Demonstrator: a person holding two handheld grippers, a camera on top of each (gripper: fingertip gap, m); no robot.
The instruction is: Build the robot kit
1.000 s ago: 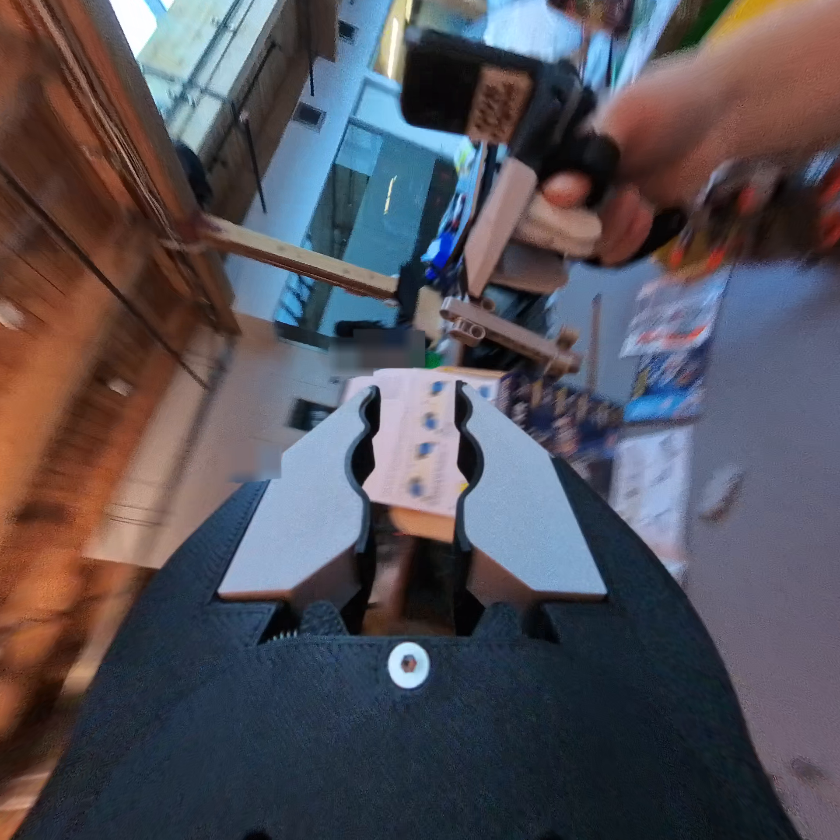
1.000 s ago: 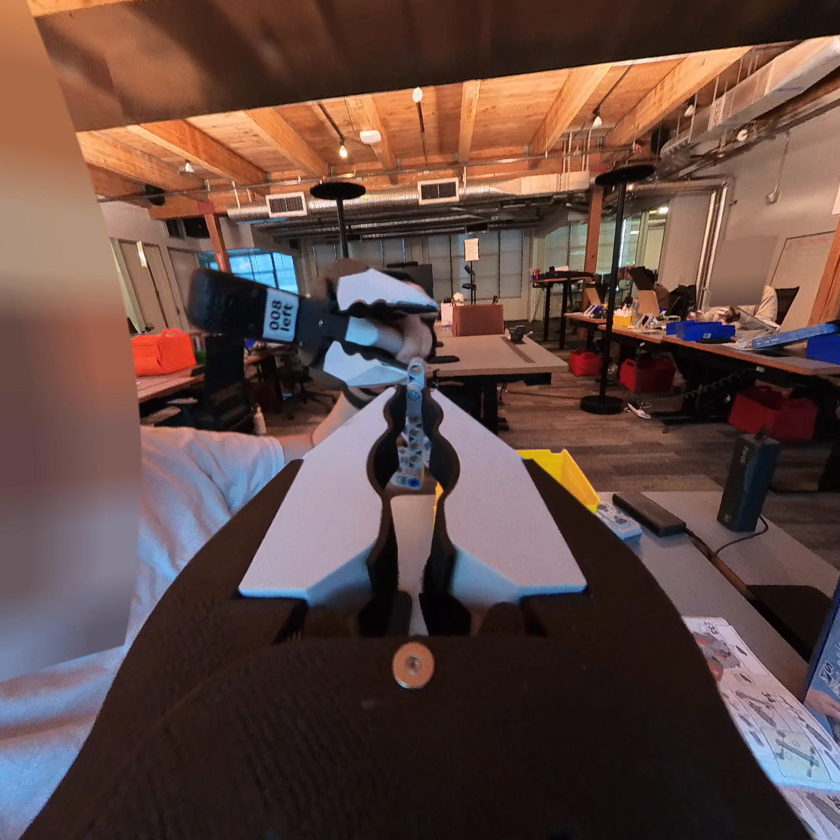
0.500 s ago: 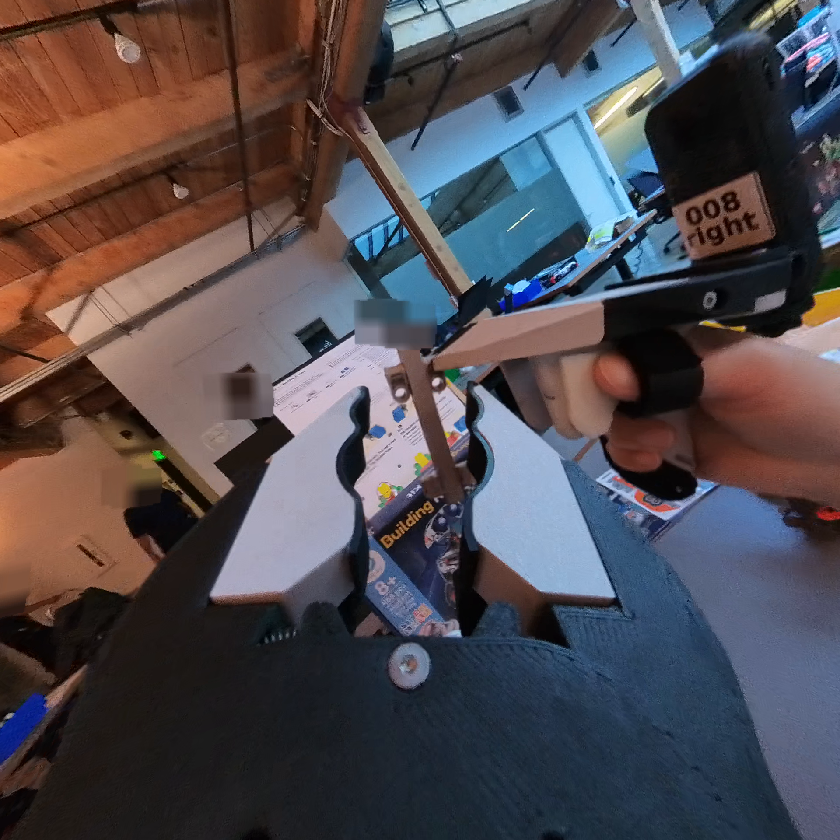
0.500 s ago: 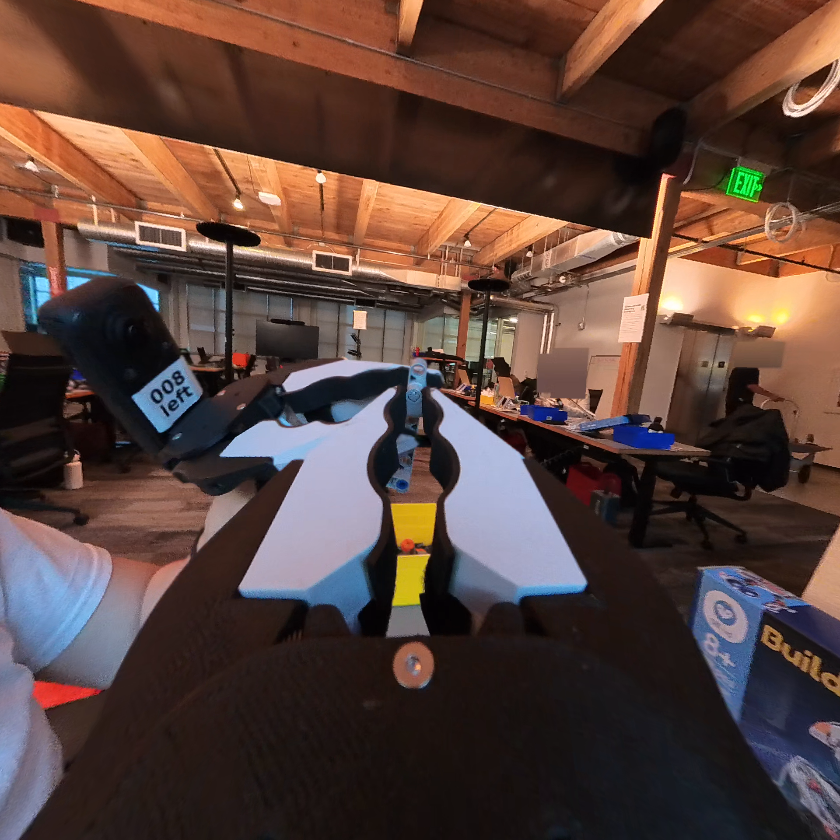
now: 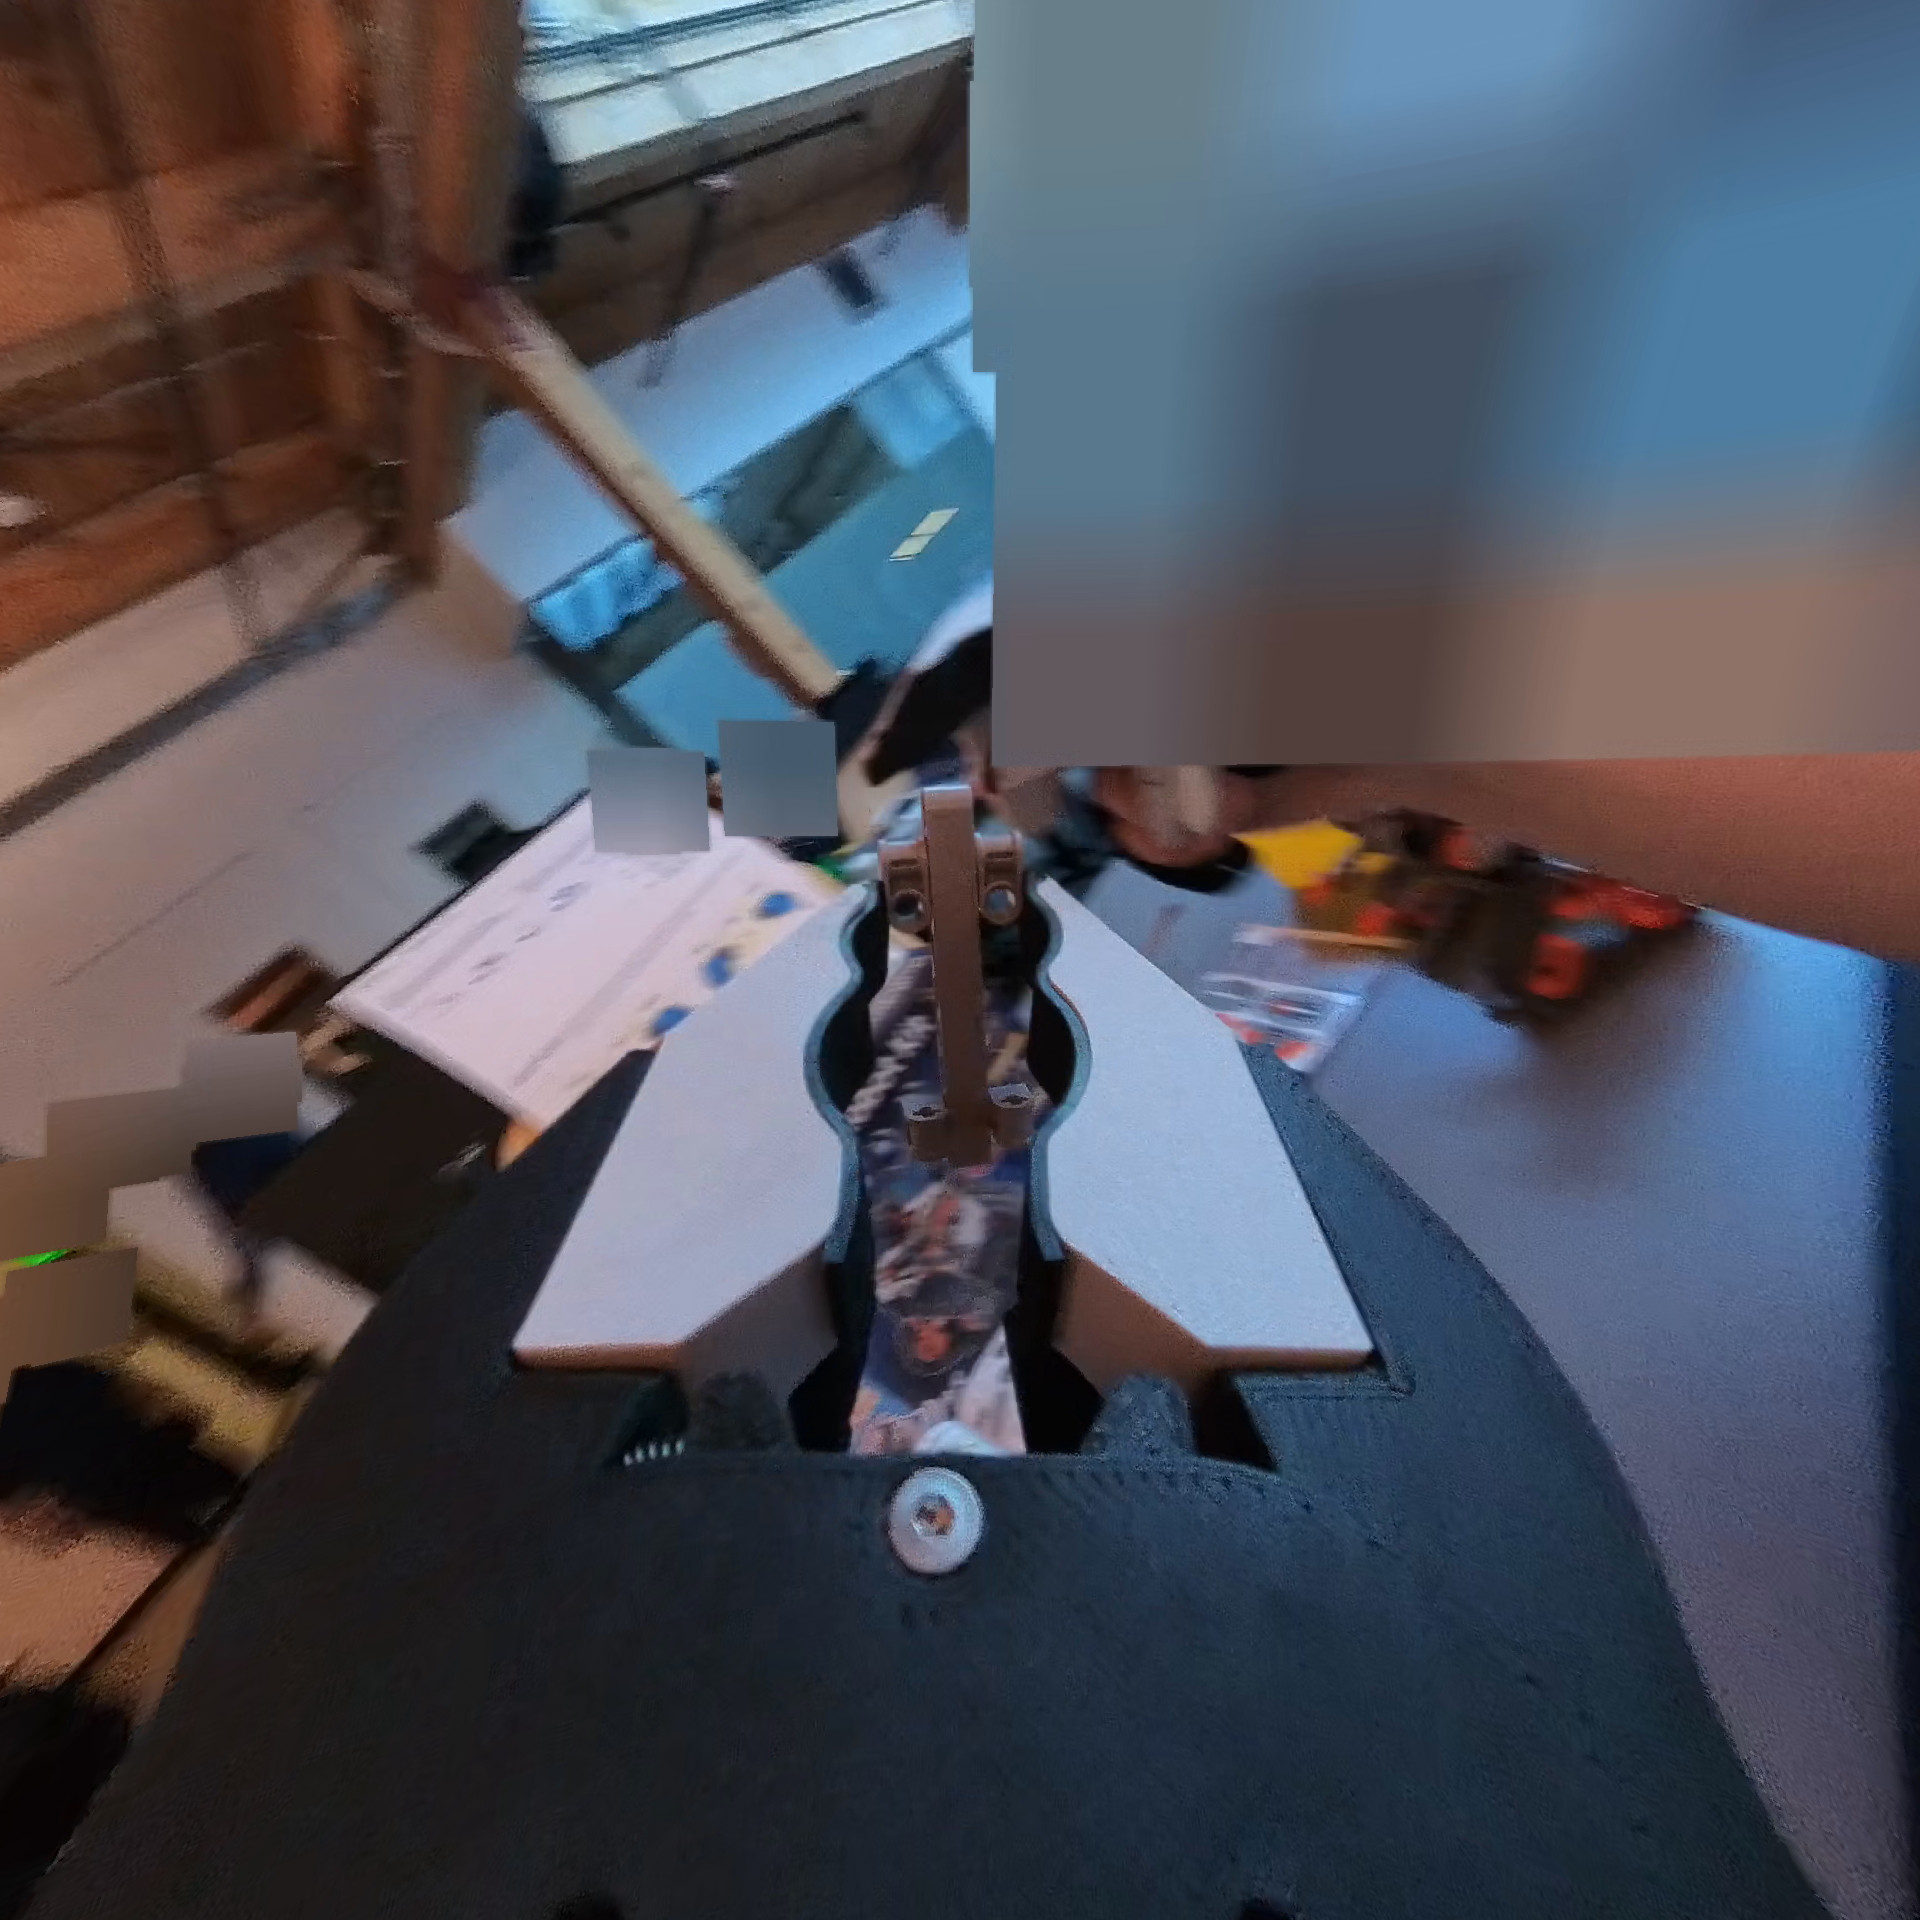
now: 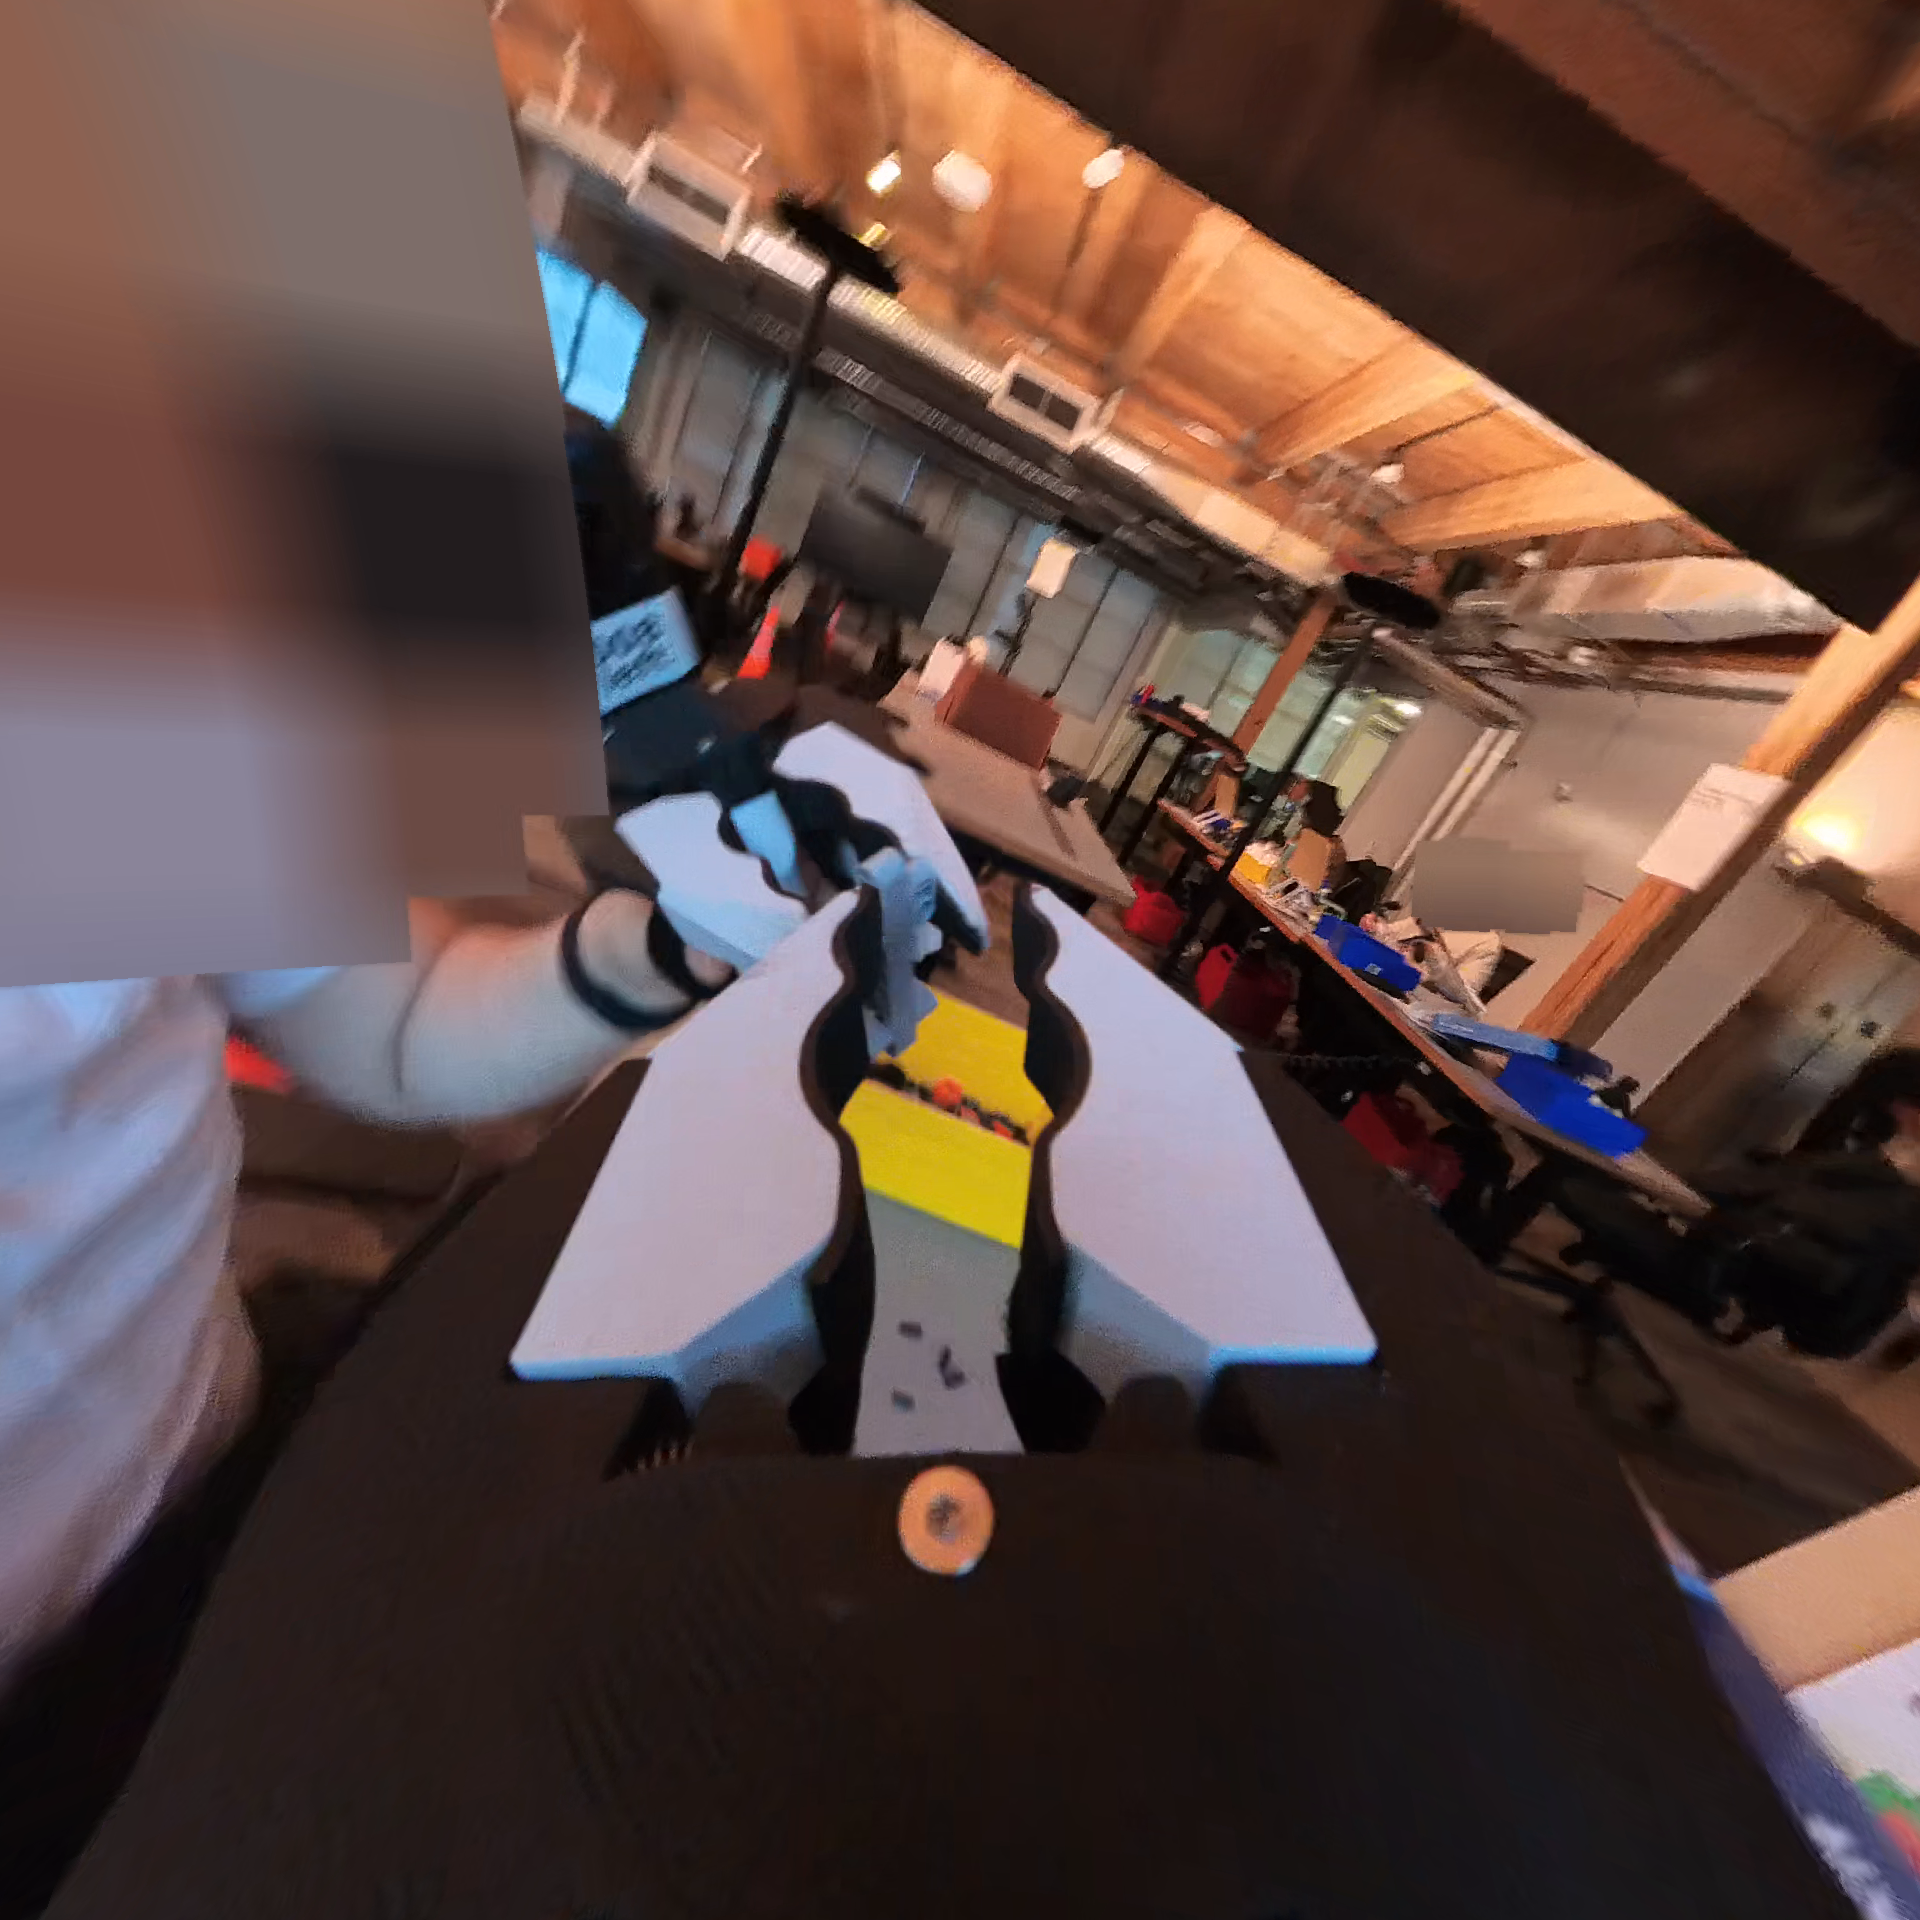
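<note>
My left gripper (image 5: 953, 904) is shut on a grey building-toy beam assembly (image 5: 956, 987). The beam runs lengthwise between the fingers, and its cross connectors sit pinched at the fingertips (image 5: 1049, 914). In the right wrist view the left gripper (image 6: 831, 862) shows just ahead and to the left, with a hand on it, carrying the same grey piece (image 6: 899, 935). My right gripper (image 6: 940, 914) is open. The grey piece lies close beside its left finger (image 6: 821, 956), and the right finger stands clear of it. Both views are motion-blurred.
A yellow tray (image 6: 935, 1153) with small orange parts sits on the grey table (image 6: 935, 1299) ahead of the right gripper. A few small dark parts (image 6: 940, 1366) lie nearer. A white instruction sheet (image 5: 561, 935) and a dark printed box (image 5: 925, 1247) lie below the left gripper. The grippers are tip to tip, or close to it.
The grey piece passed from my right gripper to my left. The left fingers closed on it and the right fingers, shut on it before, opened. Both grippers swung round.
</note>
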